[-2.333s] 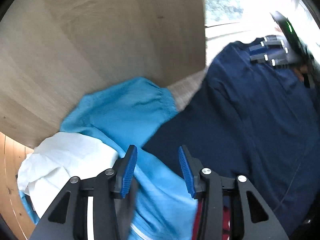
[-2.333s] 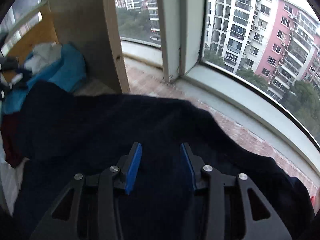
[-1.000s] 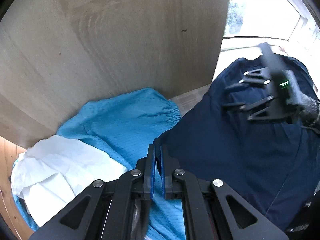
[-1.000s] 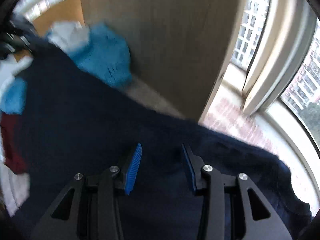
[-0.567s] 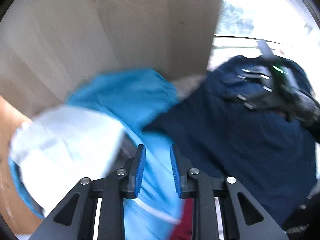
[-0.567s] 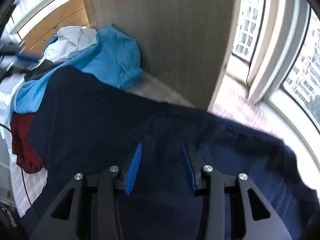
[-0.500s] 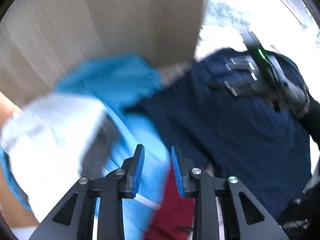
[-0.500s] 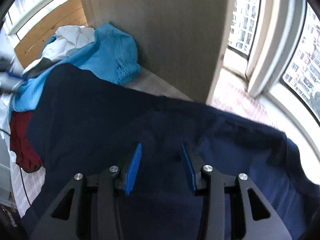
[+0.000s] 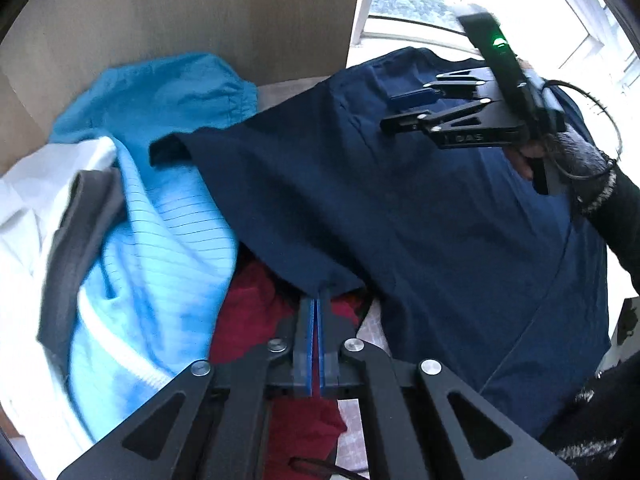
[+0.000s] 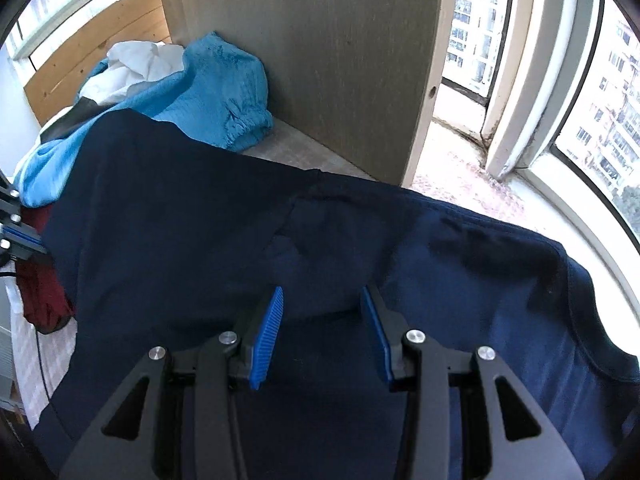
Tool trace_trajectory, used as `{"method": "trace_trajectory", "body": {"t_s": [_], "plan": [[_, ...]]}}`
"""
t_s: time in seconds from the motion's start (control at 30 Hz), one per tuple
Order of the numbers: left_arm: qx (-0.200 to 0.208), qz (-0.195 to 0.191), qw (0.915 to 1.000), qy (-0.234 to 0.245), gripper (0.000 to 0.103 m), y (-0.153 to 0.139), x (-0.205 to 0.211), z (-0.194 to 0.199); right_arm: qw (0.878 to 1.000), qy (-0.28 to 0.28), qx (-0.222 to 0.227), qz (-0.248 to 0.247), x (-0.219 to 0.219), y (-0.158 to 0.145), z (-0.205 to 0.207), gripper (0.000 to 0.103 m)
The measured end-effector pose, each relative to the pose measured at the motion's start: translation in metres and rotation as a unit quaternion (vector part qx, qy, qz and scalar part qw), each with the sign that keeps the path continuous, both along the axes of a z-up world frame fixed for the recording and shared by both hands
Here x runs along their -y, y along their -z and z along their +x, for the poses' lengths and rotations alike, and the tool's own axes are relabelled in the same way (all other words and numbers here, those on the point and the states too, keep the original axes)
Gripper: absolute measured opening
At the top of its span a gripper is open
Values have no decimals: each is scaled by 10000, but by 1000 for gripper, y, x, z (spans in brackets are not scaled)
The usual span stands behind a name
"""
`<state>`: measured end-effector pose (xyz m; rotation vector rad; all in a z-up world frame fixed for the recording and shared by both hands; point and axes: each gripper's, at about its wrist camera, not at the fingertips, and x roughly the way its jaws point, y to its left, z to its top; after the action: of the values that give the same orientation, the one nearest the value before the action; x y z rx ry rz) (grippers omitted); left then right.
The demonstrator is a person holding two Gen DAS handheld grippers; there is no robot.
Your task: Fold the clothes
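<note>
The navy shirt [image 9: 400,208] lies spread, long axis running from 10 toward 4 o'clock, collar at 1. The left gripper [image 9: 316,300] pinches its hem at 6, jaws pressed together. The right gripper [image 10: 322,300] hovers above, jaws spread, beside blue clothes [image 9: 160,208].

Matt navy cloth shirt [image 9: 400,208]; ribbed blue cloth [image 9: 160,240]; wood-grain panel [image 10: 320,60]
</note>
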<state>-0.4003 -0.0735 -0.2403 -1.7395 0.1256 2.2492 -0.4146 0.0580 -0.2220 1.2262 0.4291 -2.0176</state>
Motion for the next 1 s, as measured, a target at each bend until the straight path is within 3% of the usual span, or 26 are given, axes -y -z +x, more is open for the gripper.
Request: {"method": "trace_trajectory", "body": {"t_s": [0.2,0.3,0.4,0.5,0.83,1.0], "plan": [[-35,145,9995,-277,0,-15,31,17,9999,3,-64,85,4,2,-4,40],[135,163,9994,-265,0,-3,30,19,9998,33,-39,172,6,1,-5,40],[-23,221,9995,-218,0,-16,26,25,9998,107,168,87,8,1,-9,41],[-132,176,9997,-123,0,-26,20,23,9997,15,65,256,14,2,-8,40],[-314,-20,9982,507,0,-47,-31,13,9980,335,529,-67,-7,1,-17,40],[-439,-100,9928,1114,0,-54,-79,0,9956,471,740,-316,-17,-2,-30,40]]}}
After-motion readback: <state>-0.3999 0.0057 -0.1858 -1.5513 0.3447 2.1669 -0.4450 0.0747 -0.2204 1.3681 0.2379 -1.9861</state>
